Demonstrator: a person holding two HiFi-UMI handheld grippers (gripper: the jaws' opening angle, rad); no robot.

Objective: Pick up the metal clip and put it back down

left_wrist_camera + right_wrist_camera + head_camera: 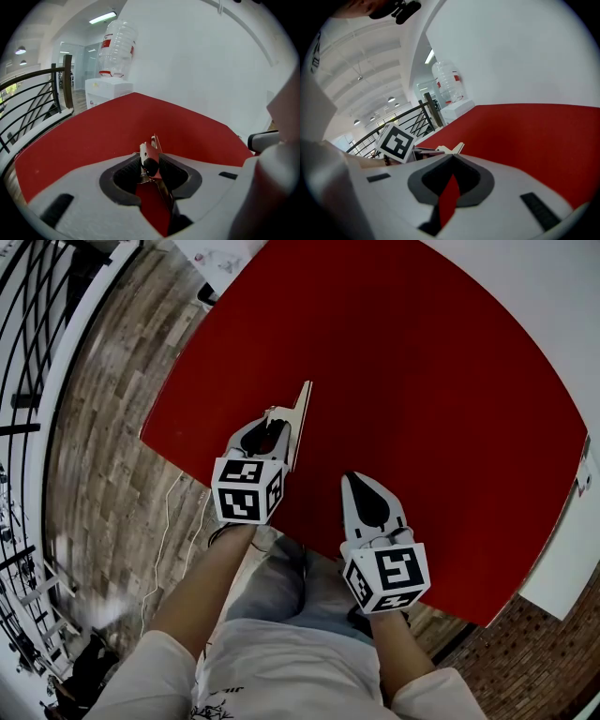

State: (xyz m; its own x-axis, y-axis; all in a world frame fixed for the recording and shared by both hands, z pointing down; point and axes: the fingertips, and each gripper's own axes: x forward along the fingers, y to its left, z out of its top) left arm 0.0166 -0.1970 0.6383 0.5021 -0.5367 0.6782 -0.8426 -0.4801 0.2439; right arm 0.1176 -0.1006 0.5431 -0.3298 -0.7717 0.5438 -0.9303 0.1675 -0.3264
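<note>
Setting: Seen from above, a person stands at a red surface (422,409) with a claw in each hand. Both claws angle down over its near part.
Left claw: The left claw (150,160) is released. Its jaws stand apart, with a dark pad on either side of a gap.
Clip: The metal clip (153,145) stands upright in that gap, near the jaw tips. It shows thin shiny arms and one black part. It sits close to the right-hand pad, but neither pad seems to press on it. Its lower end is down by the surface; whether it rests there cannot be told.
Right claw: The right claw (452,159) is clenched on nothing, its tips together. It hangs over bare red just beside the left claw.
Background: A white wall, a water cooler (110,86) with its bottle, and a black railing (33,101) at the left.
Progress: With loose jaws round a clip low at the surface, the put-down looks to be in hand or all but finished.
Left to do: Probably only to draw the left claw back without tipping the clip, leaving it lying free.
</note>
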